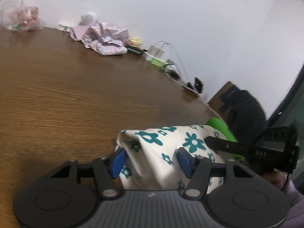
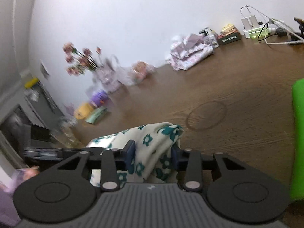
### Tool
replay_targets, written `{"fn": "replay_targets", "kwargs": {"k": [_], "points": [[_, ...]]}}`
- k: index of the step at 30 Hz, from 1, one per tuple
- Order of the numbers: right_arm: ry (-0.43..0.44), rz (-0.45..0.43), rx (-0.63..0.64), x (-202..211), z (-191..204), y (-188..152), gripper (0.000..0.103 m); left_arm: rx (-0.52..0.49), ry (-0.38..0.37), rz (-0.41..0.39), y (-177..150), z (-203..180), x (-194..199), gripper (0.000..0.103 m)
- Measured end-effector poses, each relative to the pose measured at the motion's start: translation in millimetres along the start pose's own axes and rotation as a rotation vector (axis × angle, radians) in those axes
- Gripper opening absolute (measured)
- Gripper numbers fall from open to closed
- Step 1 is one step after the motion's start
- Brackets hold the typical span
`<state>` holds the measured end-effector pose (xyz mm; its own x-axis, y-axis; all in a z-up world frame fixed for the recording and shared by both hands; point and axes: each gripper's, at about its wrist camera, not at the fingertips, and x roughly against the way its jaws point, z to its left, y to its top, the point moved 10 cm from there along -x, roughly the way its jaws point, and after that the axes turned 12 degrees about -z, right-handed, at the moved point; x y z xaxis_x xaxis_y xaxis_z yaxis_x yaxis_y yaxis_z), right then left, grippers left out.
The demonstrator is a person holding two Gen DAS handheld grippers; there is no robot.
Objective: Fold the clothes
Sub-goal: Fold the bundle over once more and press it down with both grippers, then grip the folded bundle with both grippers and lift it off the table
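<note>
Both grippers clamped on the cream cloth with teal flowers [image 1: 161, 152] — left gripper [image 1: 151, 163] and right gripper [image 2: 153, 157] each with blue pads pinching a bunched fold. Cloth raised near the cameras, above the brown wooden table [image 1: 66, 95]. Far off against the wall — a rumpled pink garment [image 1: 106, 38].

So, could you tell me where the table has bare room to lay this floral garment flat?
The wooden table is bare across its wide middle, from the floral garment out to the crumpled pink clothes. The wall edge is crowded: chargers and cables, bagged flowers, and a green item on the right.
</note>
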<state>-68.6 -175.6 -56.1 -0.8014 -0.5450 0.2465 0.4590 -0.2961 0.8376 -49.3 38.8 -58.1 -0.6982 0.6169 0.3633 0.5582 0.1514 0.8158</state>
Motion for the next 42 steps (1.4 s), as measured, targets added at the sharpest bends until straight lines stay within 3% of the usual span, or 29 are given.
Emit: {"fn": "replay_targets", "kwargs": {"k": [3,6,9,12,14,16,19,24,26,30,31,32,34,36,39,41,42], "points": [[-0.046,-0.016,0.082,-3,5,5,0.053,-0.066,0.065,-0.052,18,-3,11,0.068],[-0.057,-0.116,0.179,19,19,27,0.054,-0.150,0.164,-0.170,47,-10,34,0.066],[-0.054,-0.203,0.260,42,36,43,0.053,-0.232,0.162,-0.279,64,-44,41,0.066],[-0.018,-0.161,0.325,31,58,29,0.038,-0.328,0.180,-0.228,44,-71,10,0.058],[-0.026,-0.123,0.383,18,69,13,0.026,-0.376,0.202,-0.147,21,-73,-12,0.040],[-0.033,-0.077,0.406,7,75,-6,0.019,-0.390,0.237,-0.128,7,-68,-19,0.040],[-0.068,-0.040,0.368,-2,71,-23,0.017,-0.366,0.233,-0.130,1,-58,-21,0.040],[-0.104,-0.022,0.429,-6,74,-37,0.017,-0.327,0.226,-0.134,-9,-43,-25,0.043],[-0.116,-0.029,0.465,-6,76,-40,0.017,-0.309,0.221,-0.137,-12,-38,-24,0.049],[-0.075,-0.030,0.400,5,74,-29,0.019,-0.256,0.199,-0.154,-2,-38,-4,0.055],[-0.060,-0.047,0.375,16,75,-21,0.025,-0.250,0.197,-0.162,2,-41,5,0.063],[-0.048,-0.068,0.368,26,75,-14,0.045,-0.257,0.183,-0.179,4,-44,19,0.074],[-0.031,-0.093,0.393,50,76,-8,0.073,-0.288,0.122,-0.214,3,-54,45,0.085],[-0.031,-0.060,0.420,63,70,-11,0.073,-0.313,0.073,-0.216,-3,-61,62,0.086],[-0.036,0.012,0.388,62,56,-23,0.069,-0.328,0.075,-0.165,-16,-61,57,0.084],[-0.033,0.055,0.360,59,50,-30,0.042,-0.338,0.100,-0.120,-26,-60,45,0.068],[-0.033,0.058,0.354,56,50,-32,0.041,-0.333,0.109,-0.099,-30,-58,39,0.053]]}}
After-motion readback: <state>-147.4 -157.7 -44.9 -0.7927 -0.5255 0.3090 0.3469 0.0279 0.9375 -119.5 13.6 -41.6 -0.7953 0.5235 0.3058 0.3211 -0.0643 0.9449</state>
